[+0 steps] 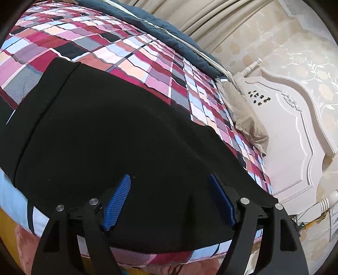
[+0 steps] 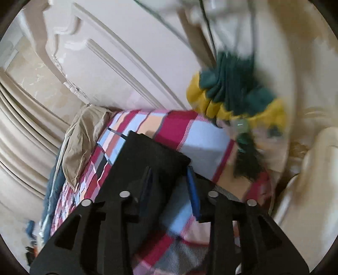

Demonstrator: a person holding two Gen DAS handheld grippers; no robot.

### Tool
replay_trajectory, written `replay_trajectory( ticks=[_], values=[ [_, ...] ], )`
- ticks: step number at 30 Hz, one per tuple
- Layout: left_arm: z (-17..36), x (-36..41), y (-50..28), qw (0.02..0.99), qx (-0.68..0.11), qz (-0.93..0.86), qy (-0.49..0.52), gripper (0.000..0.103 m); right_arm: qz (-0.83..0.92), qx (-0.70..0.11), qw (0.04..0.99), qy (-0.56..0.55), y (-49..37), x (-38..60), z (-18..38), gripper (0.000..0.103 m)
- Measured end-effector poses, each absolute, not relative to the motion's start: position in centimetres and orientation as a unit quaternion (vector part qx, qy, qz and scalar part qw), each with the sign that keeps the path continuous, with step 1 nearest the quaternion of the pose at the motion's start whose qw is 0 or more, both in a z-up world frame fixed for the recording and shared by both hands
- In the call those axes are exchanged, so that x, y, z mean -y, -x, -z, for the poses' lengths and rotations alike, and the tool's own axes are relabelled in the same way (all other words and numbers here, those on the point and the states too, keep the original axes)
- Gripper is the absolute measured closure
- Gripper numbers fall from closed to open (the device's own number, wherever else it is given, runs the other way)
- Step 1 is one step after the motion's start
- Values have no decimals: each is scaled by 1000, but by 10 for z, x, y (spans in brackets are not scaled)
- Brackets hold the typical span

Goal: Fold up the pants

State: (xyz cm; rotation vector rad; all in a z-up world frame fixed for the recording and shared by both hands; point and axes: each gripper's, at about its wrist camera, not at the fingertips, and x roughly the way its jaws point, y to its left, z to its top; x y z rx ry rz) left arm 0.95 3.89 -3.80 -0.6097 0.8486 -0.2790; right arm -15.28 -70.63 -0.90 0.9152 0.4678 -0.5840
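Note:
Black pants (image 1: pixel 105 131) lie spread flat on a plaid bedsheet (image 1: pixel 118 48), reaching toward the bed's near edge. My left gripper (image 1: pixel 169 182) is open just above the pants' near part, its blue pads (image 1: pixel 118 201) wide apart with nothing between them. In the right wrist view a corner of the pants (image 2: pixel 147 156) lies on the plaid sheet (image 2: pixel 202 135). My right gripper (image 2: pixel 169 171) is open over that corner, with the edge of the cloth between the blue pads (image 2: pixel 193 190). The view is blurred.
A white carved headboard (image 1: pixel 291 131) stands at the bed's right end, with a tan pillow (image 1: pixel 243 112) against it. A dark blue quilt (image 1: pixel 160 27) lies along the far side. A yellow and green cloth item (image 2: pixel 236 95) hangs beside the bed corner. Curtains (image 1: pixel 211 19) hang behind.

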Motion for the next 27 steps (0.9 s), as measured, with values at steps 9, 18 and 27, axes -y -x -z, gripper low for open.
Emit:
replay_trajectory(
  ticks=[9, 18, 27],
  values=[
    [30, -25, -2, 858, -397, 152, 287, 28, -50, -374, 875, -303, 31, 587, -23, 58],
    [37, -26, -3, 855, -402, 166, 282, 28, -266, -434, 778, -368, 5, 471, 20, 58],
    [37, -31, -3, 849, -405, 180, 286, 27, -157, -443, 825, -314, -4, 458, 30, 72]
  ],
)
